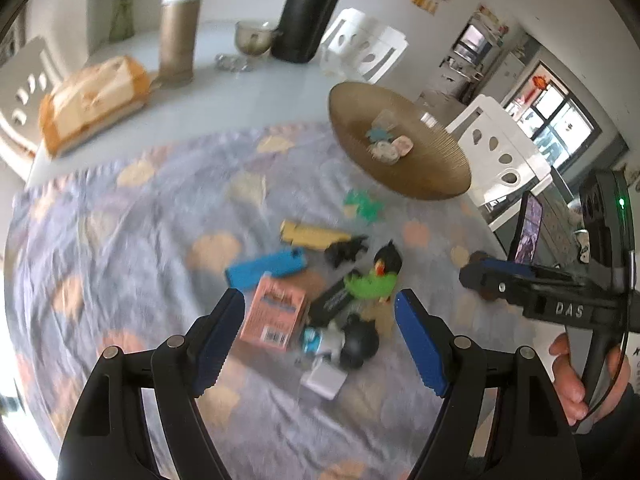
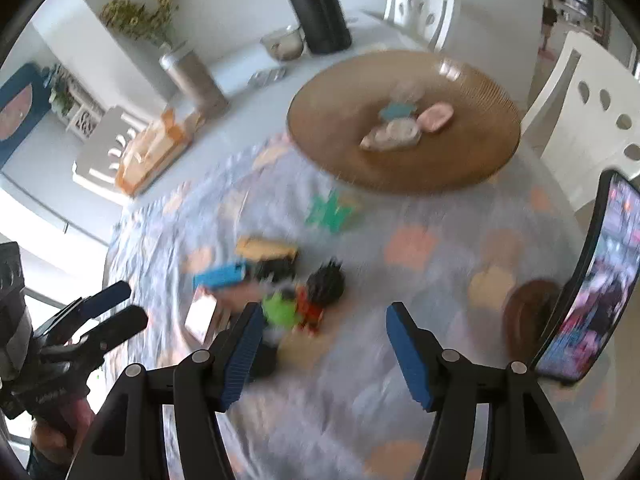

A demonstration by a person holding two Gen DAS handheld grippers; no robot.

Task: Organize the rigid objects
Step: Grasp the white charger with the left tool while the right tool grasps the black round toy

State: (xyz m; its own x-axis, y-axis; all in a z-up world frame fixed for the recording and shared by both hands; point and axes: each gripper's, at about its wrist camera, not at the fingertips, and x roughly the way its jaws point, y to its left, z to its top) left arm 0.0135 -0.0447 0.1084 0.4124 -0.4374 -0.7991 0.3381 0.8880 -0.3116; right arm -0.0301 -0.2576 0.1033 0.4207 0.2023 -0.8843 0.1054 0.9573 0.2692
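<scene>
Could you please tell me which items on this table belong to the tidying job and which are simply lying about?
Job: round woven brown tray; blue rectangular block; yellow block; pink box; green toy figure.

Lying about: tall black flask; bagged bread; glass bowl; propped phone.

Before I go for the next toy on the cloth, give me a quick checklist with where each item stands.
1. Left gripper empty, fingers apart: ok.
2. Right gripper empty, fingers apart: ok.
3. Brown woven tray has bare room around the small pieces already in it: ok.
4. Pile is loose enough for a clean pick: not ok. The pink box, green toy and black pieces lie packed together; the green star piece lies apart and is easier.
5. Upright phone stands close beside the right gripper: not ok, mind the swing.
6. Exact edges of the toys: cannot tell, both views are blurred.
</scene>
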